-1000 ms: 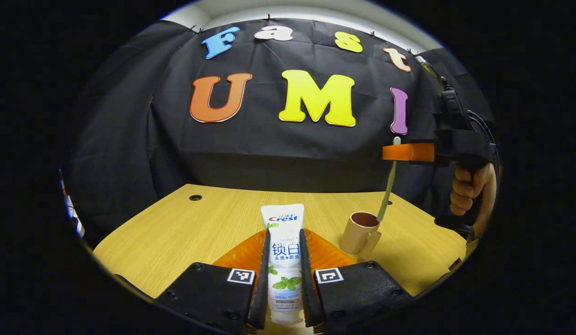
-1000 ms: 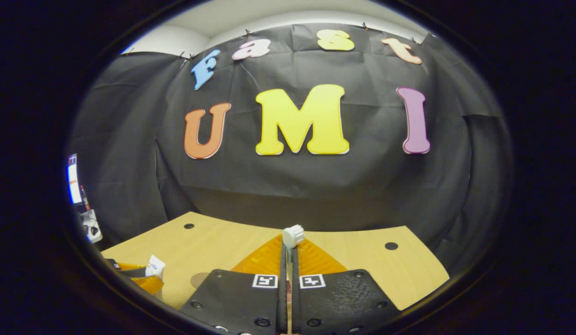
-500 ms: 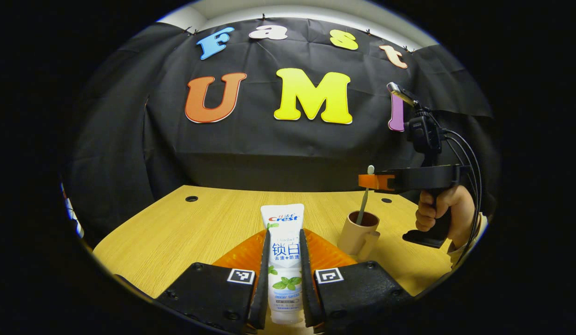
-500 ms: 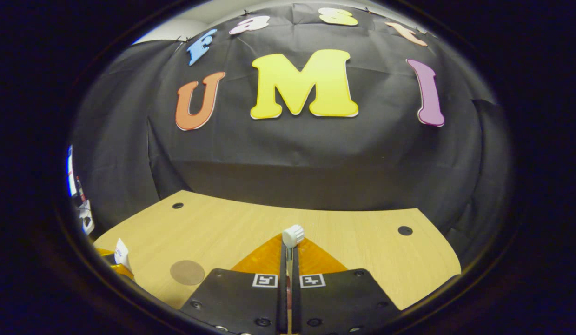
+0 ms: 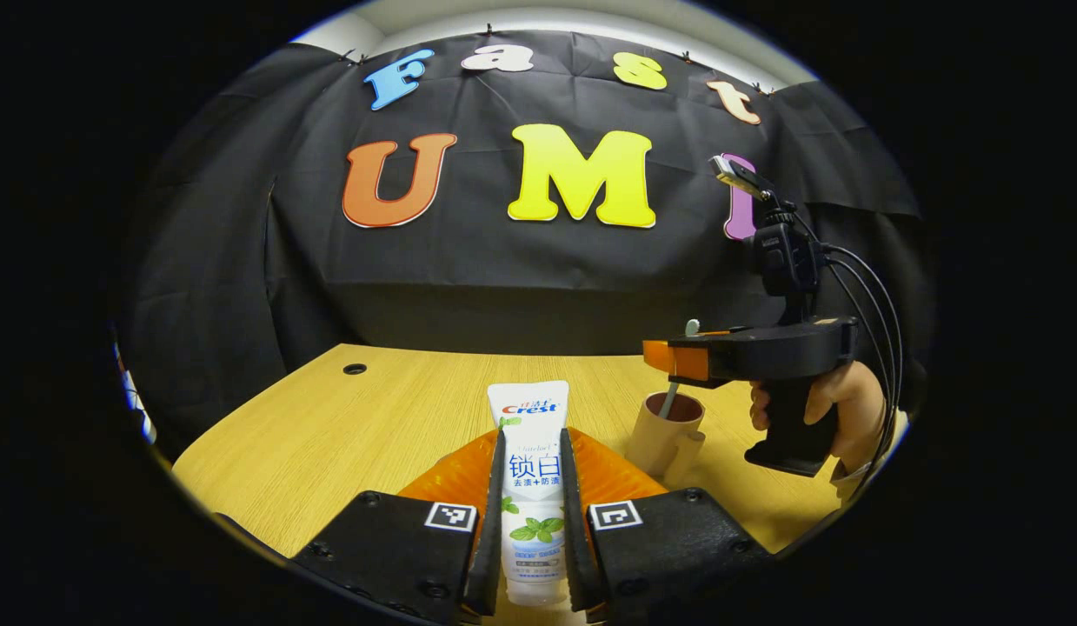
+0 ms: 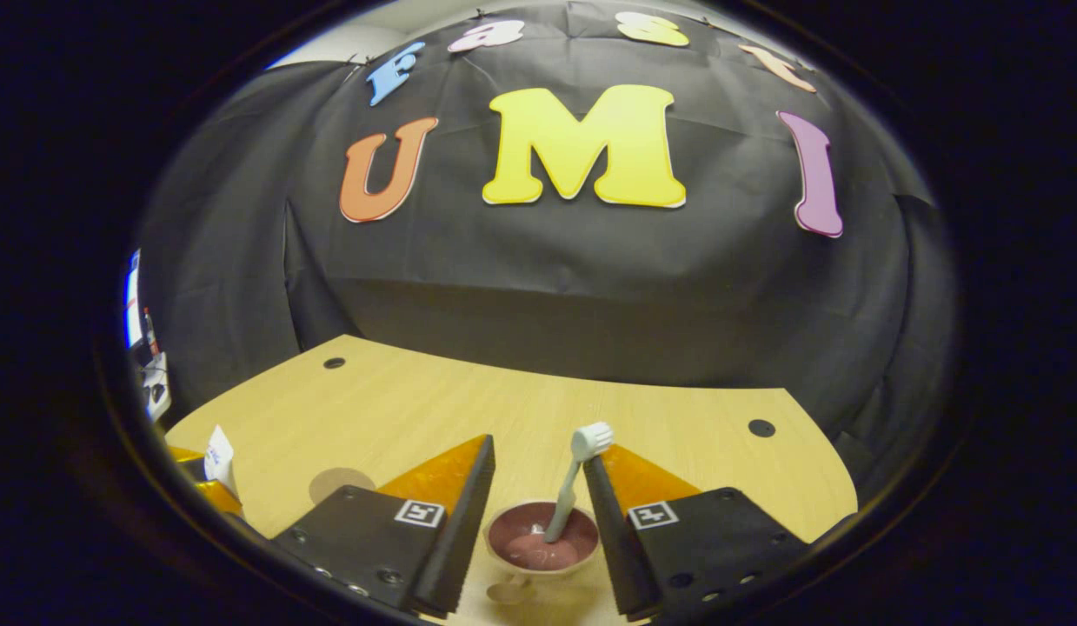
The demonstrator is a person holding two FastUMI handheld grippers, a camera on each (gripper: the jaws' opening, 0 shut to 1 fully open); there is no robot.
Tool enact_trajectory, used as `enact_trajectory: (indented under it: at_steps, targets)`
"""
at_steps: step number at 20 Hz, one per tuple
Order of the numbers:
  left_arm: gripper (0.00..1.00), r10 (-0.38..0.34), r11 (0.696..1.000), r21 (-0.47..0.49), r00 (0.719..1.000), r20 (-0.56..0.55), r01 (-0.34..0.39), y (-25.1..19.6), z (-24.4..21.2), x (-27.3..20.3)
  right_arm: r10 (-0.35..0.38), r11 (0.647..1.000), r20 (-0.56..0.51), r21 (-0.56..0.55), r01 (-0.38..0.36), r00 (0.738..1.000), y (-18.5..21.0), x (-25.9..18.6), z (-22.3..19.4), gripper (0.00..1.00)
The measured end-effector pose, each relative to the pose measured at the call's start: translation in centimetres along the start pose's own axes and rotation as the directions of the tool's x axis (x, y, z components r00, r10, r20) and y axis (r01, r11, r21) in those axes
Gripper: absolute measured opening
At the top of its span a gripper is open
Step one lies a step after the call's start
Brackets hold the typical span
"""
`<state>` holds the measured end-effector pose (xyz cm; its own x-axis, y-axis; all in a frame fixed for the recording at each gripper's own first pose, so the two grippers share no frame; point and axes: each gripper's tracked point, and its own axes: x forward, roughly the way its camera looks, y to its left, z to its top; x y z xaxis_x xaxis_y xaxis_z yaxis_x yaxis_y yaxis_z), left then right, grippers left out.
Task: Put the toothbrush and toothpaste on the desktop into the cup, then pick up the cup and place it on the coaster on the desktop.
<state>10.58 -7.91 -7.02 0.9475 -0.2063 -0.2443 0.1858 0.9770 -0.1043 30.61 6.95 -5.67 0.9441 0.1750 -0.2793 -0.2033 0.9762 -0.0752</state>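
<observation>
Pinching the toothpaste tube (image 5: 529, 487) mid-body, your left gripper (image 5: 529, 522) had a soft, light load (likely squashy, so go easy). Right gripper (image 6: 538, 530) was spread around the cup (image 6: 542, 548), toothbrush (image 6: 573, 478) leaning inside. Coaster (image 6: 338, 482) lay nearby w/ bare desktop (image 6: 468, 409) between.

Even overhead light, sharp centre, fisheye-bent edges
</observation>
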Motion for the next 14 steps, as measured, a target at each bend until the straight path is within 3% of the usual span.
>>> enact_trajectory:
  at_steps: [1,5,10,14]
  targets:
    - [0.33,-0.003,1.000,-0.004,1.000,-0.001,0.003,-0.3,0.1,0.2,0.013,1.000,-0.010,0.005,-0.013,1.000,0.1,0.1,-0.3,0.68]
    - [0.33,-0.007,1.000,0.001,1.000,0.003,0.007,-1.3,0.4,0.3,0.041,0.999,-0.074,0.023,-0.040,0.996,0.1,0.3,-2.0,0.74]
    - [0.33,0.002,1.000,0.003,1.000,0.030,-0.002,-1.6,1.1,0.2,0.030,1.000,-0.109,0.007,-0.030,0.994,0.0,0.3,-2.9,0.89]
    - [0.33,0.013,1.000,-0.005,1.000,0.015,-0.013,-1.1,1.1,0.8,0.025,1.000,-0.069,-0.008,-0.026,0.997,-0.2,-0.2,-1.8,0.90]
